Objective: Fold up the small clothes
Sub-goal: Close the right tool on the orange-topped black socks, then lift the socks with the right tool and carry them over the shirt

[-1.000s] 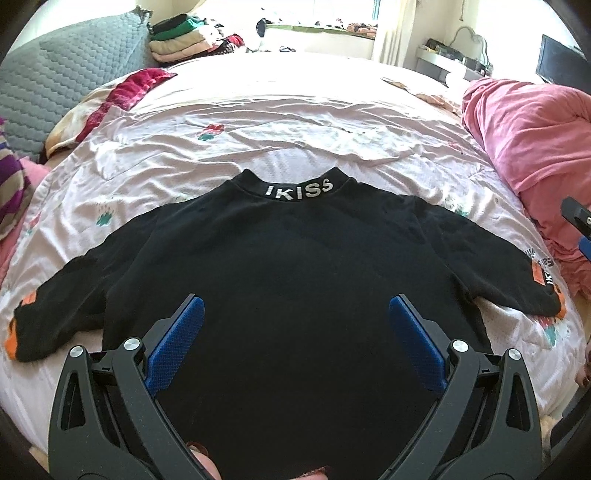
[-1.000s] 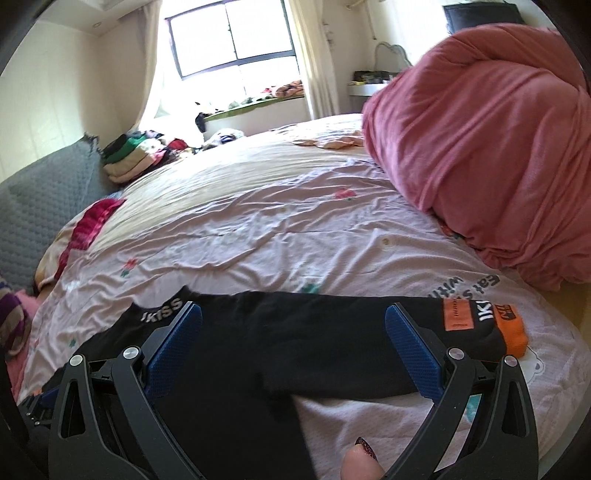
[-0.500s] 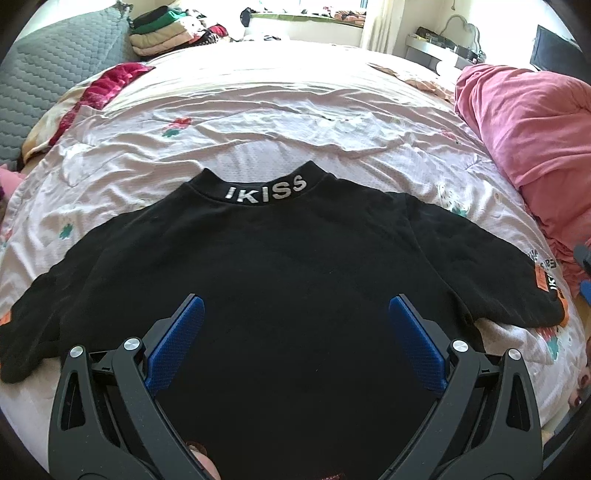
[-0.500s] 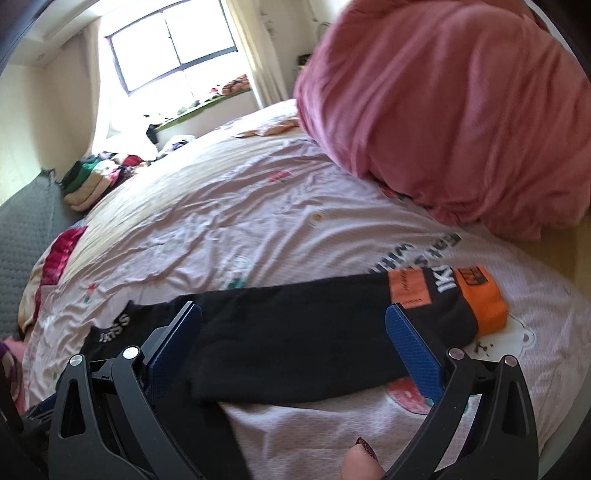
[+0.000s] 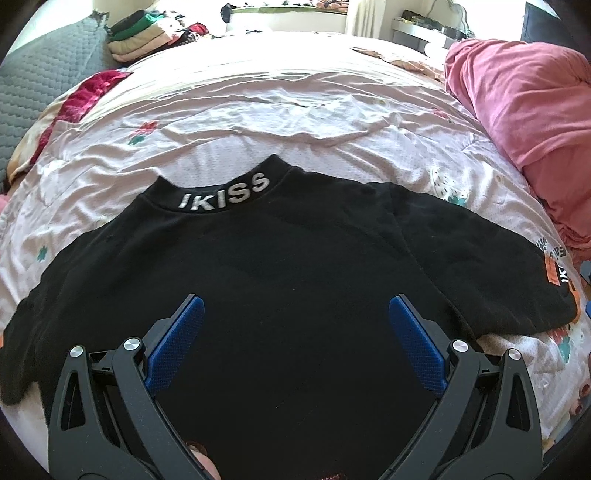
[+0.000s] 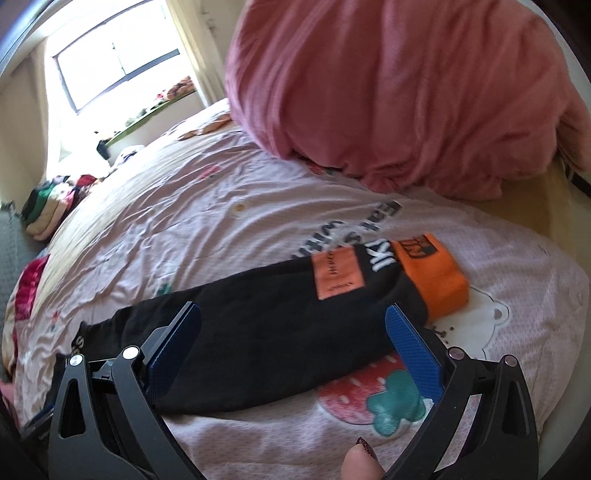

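Shirt: a black shirt (image 5: 288, 266) lies flat and spread on the bed (image 5: 258, 110), front down or up I cannot tell; it fills the space ahead of and between the left fingers.
Collar: the collar (image 5: 221, 194), lettered "IKISS" in white, sits well ahead of the left fingers, pointing away from them.
Sleeves: one sleeve (image 6: 295, 314) stretches out to the right of the left fingers; in the right wrist view it lies across the gap between the right fingers, beneath them. The other sleeve runs off to the left of the left fingers.
Cuff: the orange cuff (image 6: 432, 273) ends the right sleeve, just ahead of and outside the right-hand finger of the right gripper; an orange patch (image 6: 336, 273) sits on the sleeve beside it.
Left gripper: the left gripper (image 5: 293, 328) hangs over the shirt body with its blue fingers (image 5: 177, 347) spread wide, holding nothing.
Right gripper: the right gripper (image 6: 291, 332) hangs above the sleeve with fingers (image 6: 413, 350) spread wide, gripping nothing; whether they touch the cloth I cannot tell.
Thumb: a fingertip (image 6: 360, 461) with a dark painted nail shows at the bottom edge behind the right fingers.
Blanket: a pink blanket (image 6: 388, 92) is heaped far ahead of the right fingers, apart from the sleeve.
Pile: a pile of clothes (image 5: 147, 33) sits far ahead and left of the left fingers.
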`<act>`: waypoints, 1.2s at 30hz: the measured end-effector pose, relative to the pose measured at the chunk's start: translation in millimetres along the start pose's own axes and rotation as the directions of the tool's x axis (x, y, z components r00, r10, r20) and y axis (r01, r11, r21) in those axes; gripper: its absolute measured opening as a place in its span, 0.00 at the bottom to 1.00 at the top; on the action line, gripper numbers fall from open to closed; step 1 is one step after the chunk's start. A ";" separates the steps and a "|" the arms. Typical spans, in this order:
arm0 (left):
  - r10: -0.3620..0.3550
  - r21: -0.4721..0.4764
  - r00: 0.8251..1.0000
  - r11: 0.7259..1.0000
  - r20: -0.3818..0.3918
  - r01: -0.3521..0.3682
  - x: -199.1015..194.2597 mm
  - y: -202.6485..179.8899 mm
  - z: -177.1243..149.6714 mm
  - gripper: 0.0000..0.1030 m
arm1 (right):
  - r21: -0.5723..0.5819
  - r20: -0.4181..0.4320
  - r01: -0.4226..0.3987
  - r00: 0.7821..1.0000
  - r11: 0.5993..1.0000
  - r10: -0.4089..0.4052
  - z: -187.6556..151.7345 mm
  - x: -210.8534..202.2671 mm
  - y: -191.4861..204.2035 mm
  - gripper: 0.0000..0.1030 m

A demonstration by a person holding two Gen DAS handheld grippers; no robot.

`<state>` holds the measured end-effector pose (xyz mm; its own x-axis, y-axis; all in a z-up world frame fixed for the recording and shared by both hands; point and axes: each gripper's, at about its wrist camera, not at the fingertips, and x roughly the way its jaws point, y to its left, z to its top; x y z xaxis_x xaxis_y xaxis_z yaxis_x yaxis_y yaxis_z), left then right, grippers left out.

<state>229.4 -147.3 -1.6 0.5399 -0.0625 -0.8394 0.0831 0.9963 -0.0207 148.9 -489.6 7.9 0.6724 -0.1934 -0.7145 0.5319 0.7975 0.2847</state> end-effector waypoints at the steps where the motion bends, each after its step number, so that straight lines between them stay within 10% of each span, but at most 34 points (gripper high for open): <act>1: 0.000 0.001 1.000 1.000 -0.003 0.000 1.8 -1.7 0.8 0.91 | 0.016 -0.006 0.002 1.000 1.000 -0.002 0.3 2.2 -3.1 0.96; 11: -0.009 0.003 1.000 1.000 -0.014 0.009 14.6 -11.1 11.9 0.91 | 0.156 -0.062 0.078 0.996 0.985 -0.069 -5.8 20.3 -32.3 0.96; 26: -0.032 -0.048 0.998 0.998 -0.053 0.030 23.2 0.6 7.8 0.91 | 0.362 -0.073 -0.021 0.996 0.932 0.051 15.1 62.5 -70.0 0.95; 28: -0.030 -0.049 0.998 0.998 -0.053 0.028 21.5 3.5 6.8 0.91 | 0.373 -0.062 -0.025 0.997 0.928 0.051 17.0 63.4 -72.9 0.85; 33: -0.032 -0.071 0.998 0.997 -0.045 0.029 18.3 12.1 5.2 0.91 | 0.392 -0.040 -0.047 0.997 0.919 0.068 15.7 60.4 -79.4 0.23; 36: -0.043 -0.093 0.998 0.995 -0.046 0.039 17.1 17.1 3.2 0.91 | 0.381 -0.003 -0.110 0.993 0.918 0.120 16.5 54.2 -77.3 0.18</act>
<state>242.7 -131.5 -14.6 0.4969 -0.1026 -0.8617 0.0253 0.9943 -0.1038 152.7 -571.1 -42.3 0.7298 -0.0944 -0.6771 0.6106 0.5354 0.5835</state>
